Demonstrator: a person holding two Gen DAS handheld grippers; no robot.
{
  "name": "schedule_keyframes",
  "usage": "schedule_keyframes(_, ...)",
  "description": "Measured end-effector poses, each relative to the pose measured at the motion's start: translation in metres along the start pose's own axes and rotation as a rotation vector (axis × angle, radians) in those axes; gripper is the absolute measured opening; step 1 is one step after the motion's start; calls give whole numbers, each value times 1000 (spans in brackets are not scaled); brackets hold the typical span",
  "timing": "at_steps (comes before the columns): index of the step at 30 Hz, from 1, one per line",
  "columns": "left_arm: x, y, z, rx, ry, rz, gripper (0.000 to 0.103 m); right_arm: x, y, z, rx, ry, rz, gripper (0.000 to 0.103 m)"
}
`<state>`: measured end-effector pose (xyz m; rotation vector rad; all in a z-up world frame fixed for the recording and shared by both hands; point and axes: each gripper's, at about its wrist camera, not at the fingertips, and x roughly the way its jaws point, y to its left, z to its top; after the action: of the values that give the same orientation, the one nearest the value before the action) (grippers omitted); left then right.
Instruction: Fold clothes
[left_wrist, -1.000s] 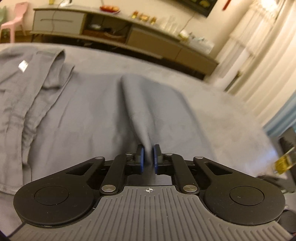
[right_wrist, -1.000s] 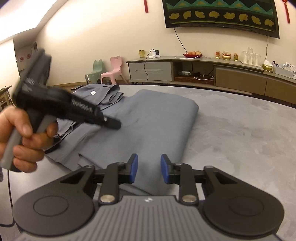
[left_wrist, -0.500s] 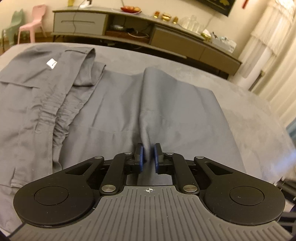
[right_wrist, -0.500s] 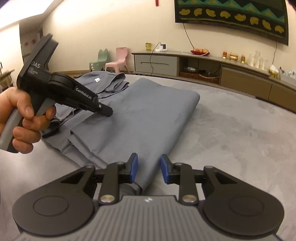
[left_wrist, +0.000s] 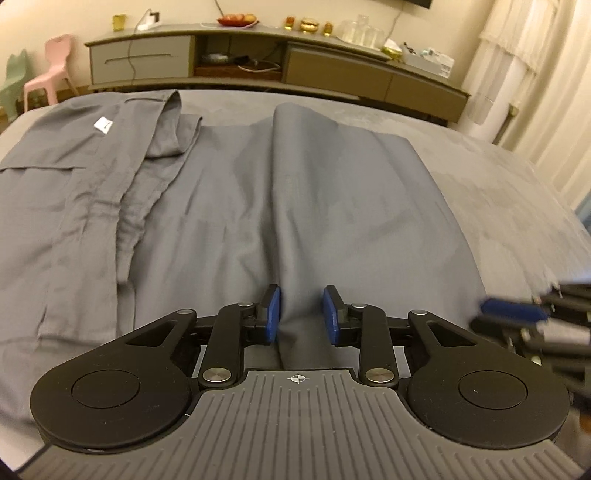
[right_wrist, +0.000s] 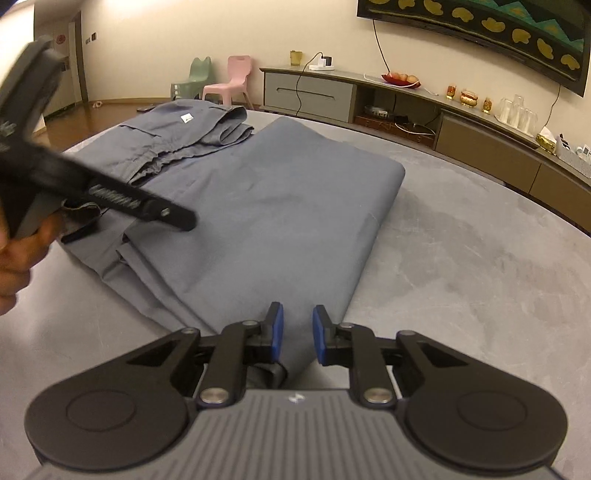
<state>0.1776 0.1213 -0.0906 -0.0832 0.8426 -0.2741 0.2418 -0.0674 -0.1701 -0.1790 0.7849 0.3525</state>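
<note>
On the grey surface (right_wrist: 480, 258), the left claw (left_wrist: 301, 314) is opening around a ridge of the grey garment (left_wrist: 258, 192), while the right claw (right_wrist: 298, 332) is closing, still apart, over its hem.

Left gripper (left_wrist: 301, 314): tilted downward, jaws opening, blue pads apart, a ridge of grey cloth between them and not pinched.
Right gripper (right_wrist: 297, 334): tilted downward, jaws closing, a narrow gap remains between the pads.
Left hand (right_wrist: 16, 254): wrapped around the handle of its gripper, at the left edge of the right wrist view, blurred.
</note>
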Motion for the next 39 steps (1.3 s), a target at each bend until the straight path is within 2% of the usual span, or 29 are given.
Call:
schedule_keyframes(5, -25, -1, -21, 45, -6, -36, 20, -2, -7, 7, 42, 58, -5, 19)
schedule_keyframes(8, -49, 2, -28, 70, -44, -55, 22, -16, -16, 13, 104, 14, -5, 20)
schedule_keyframes(10, -64, 13, -26, 76, -106, -34, 26, -23, -17, 18, 132, -32, -6, 20)
schedule_keyframes(11, -70, 22, -22, 73, -135, 1, 26, -24, -17, 19, 141, -45, -6, 21)
schedule_keyframes(13, -75, 44, -14, 56, -168, 65, 30, -11, -14, 19, 133, -12, -25, 21)
schedule_keyframes(16, -68, 83, -11, 1, -151, 107, 34, 14, -8, 17, 113, 55, -61, 22)
schedule_keyframes(18, -57, 97, -17, -2, -103, 97, 37, 18, -6, 23, 112, 79, -72, 24)
schedule_keyframes(24, -51, 90, -41, 89, -132, 76, 46, 2, 4, 41, 152, 15, -68, 24)
schedule_keyframes(27, -51, 89, -45, 107, -142, 58, 49, 2, 11, 57, 210, 5, 4, 24)
schedule_keyframes(30, -50, 91, -46, 101, -157, 40, 51, 13, 26, 82, 274, 10, 113, 34)
schedule_keyframes(33, -54, 99, -47, 66, -174, -7, 51, 43, 53, 120, 316, 33, 210, 42)
schedule_keyframes(34, -55, 103, -48, 47, -178, -28, 51, 57, 63, 134, 318, 44, 233, 51)
schedule_keyframes(39, -58, 119, -49, -34, -195, -114, 51, 129, 112, 188, 301, 105, 247, 50)
